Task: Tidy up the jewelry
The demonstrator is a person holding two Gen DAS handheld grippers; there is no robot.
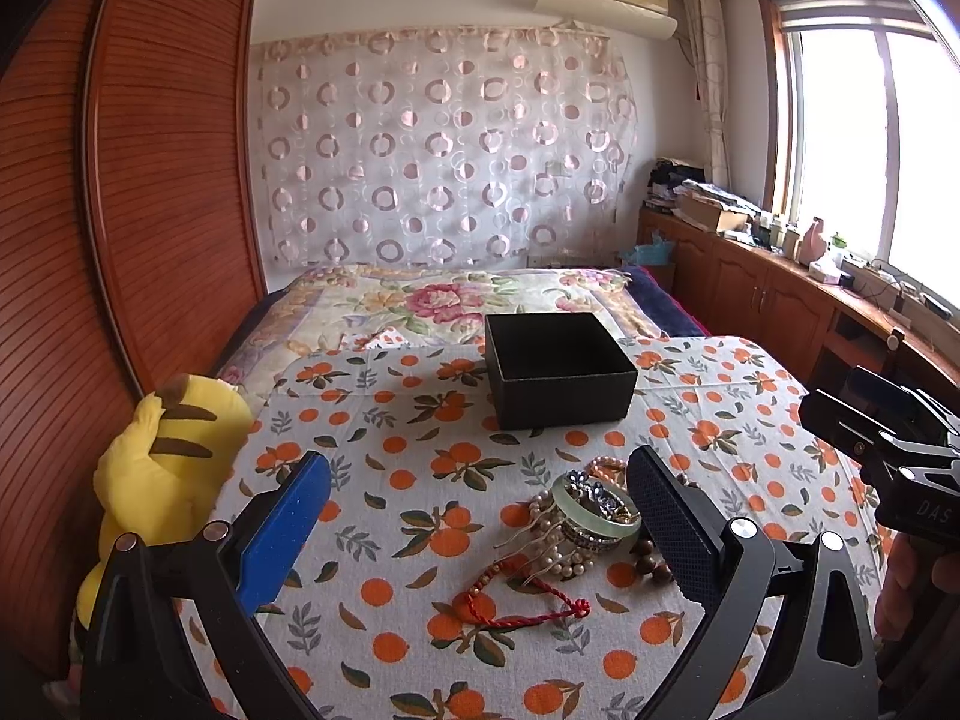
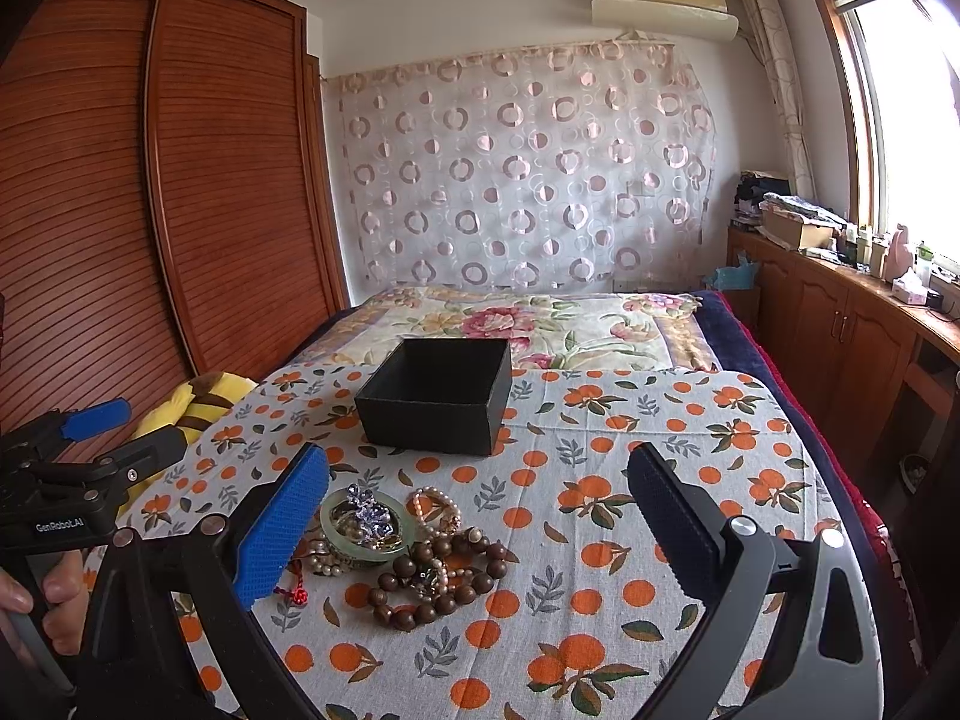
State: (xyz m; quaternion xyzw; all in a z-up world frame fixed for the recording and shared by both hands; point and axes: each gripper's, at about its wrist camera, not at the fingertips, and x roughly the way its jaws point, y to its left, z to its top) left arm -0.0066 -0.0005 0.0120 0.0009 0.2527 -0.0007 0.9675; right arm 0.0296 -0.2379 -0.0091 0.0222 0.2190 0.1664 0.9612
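A heap of jewelry (image 1: 576,525) lies on the orange-print cloth (image 1: 420,468): a green bangle (image 1: 594,516), pearl strands (image 1: 558,552), a red cord (image 1: 528,600), and brown wooden beads (image 2: 432,582). A silver flower piece (image 2: 366,507) rests on the bangle (image 2: 366,534). Behind the heap stands an open black box (image 1: 558,366) (image 2: 438,396) with nothing visible inside. My left gripper (image 1: 479,459) is open, and the heap sits just inside its right finger. My right gripper (image 2: 477,456) is open too, with the heap (image 2: 396,540) by its left blue finger. Neither touches the jewelry.
A yellow plush toy (image 1: 156,462) lies at the cloth's left edge beside a wooden wardrobe (image 1: 150,180). A floral quilt (image 2: 528,318) covers the bed behind the box. Wooden cabinets (image 2: 840,324) run along the right under the window. A hand (image 2: 54,594) holds the left gripper's handle.
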